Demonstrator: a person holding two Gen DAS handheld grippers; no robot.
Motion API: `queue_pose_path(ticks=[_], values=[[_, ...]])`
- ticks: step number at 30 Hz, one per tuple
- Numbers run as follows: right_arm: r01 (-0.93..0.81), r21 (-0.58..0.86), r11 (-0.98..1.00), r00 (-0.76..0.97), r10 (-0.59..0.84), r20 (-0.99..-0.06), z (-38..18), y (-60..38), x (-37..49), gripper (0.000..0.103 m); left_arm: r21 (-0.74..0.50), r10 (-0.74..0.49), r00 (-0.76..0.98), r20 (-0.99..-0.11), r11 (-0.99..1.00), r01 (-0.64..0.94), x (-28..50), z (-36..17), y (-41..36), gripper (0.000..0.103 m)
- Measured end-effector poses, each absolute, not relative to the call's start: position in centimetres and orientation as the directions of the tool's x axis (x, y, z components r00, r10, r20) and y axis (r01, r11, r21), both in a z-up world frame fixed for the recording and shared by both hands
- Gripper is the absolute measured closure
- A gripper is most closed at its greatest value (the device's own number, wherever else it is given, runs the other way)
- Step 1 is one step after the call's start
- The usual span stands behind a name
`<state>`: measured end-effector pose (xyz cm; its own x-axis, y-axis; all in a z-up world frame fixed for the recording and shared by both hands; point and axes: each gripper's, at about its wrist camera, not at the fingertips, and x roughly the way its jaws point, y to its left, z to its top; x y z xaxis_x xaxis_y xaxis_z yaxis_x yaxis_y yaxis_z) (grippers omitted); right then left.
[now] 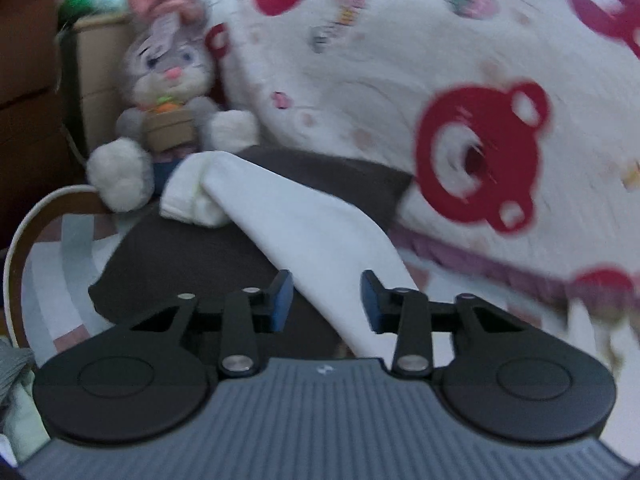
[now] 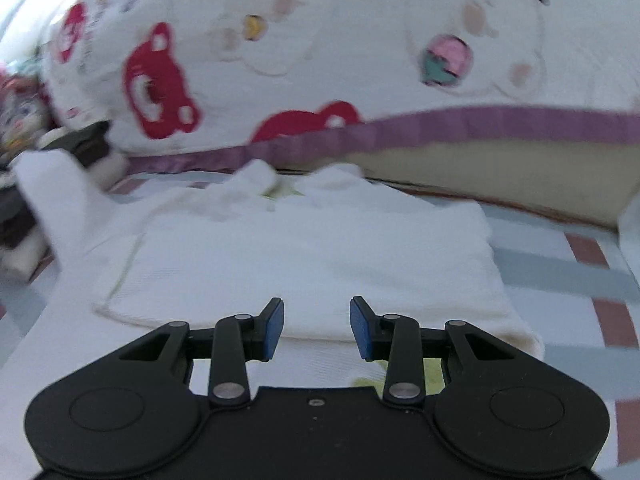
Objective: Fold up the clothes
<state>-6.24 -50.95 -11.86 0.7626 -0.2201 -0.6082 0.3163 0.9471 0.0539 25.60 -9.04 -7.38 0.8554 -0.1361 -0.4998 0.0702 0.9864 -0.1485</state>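
A white knitted sweater [image 2: 312,256] lies flat on the striped bedsheet [image 2: 600,276], collar towards the far side. One sleeve [image 2: 48,192] stretches off to the left. In the left wrist view that white sleeve [image 1: 304,232] runs across a dark brown cloth [image 1: 192,256], its ribbed cuff [image 1: 188,196] at the far end. My left gripper [image 1: 326,286] hovers over the sleeve's near part, open, the blue pads clear of the fabric. My right gripper [image 2: 316,310] is open above the sweater's near hem, nothing between its fingers.
A grey plush rabbit [image 1: 168,88] sits at the back left, beside a cardboard box [image 1: 96,64]. A bulky white quilt with red bear prints [image 1: 420,60] and a purple trim [image 2: 500,124] is heaped along the far side. The bed's edge curves at the left [image 1: 16,240].
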Motion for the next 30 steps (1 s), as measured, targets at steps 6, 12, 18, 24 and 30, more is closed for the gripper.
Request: queue_pose_path(ticks=[6,12,18,24,30], values=[[0.254,-0.016,0.967,0.764,-0.211,-0.609,-11.5,-49.3,-5.5,0.062,-0.11,0.048,0.781,-0.623,0.983,-0.148,34.0,-8.5,-6.7,0.05],[0.244,-0.086,0.966,0.732,-0.242,-0.637,-11.2,-49.6,-5.9,0.061,-0.205,0.003,0.776,-0.631,0.964,-0.17,35.8,-9.9,-4.7,0.041],[0.278,-0.147,0.949,0.686,-0.304,-0.661,-10.9,-51.0,-7.1,0.059,-0.263,-0.066,0.748,-0.66,0.953,-0.148,37.5,-11.9,-4.7,0.033],[0.288,-0.147,0.946,0.666,-0.309,-0.679,-11.2,-51.0,-7.1,0.059,-0.293,-0.051,0.745,-0.665,0.935,-0.198,39.3,-11.8,-3.6,0.028],[0.202,-0.204,0.958,0.671,-0.287,-0.684,-10.7,-49.6,-6.4,0.059,-0.349,-0.107,0.806,-0.583,0.928,-0.129,38.6,-11.6,-3.2,0.092]])
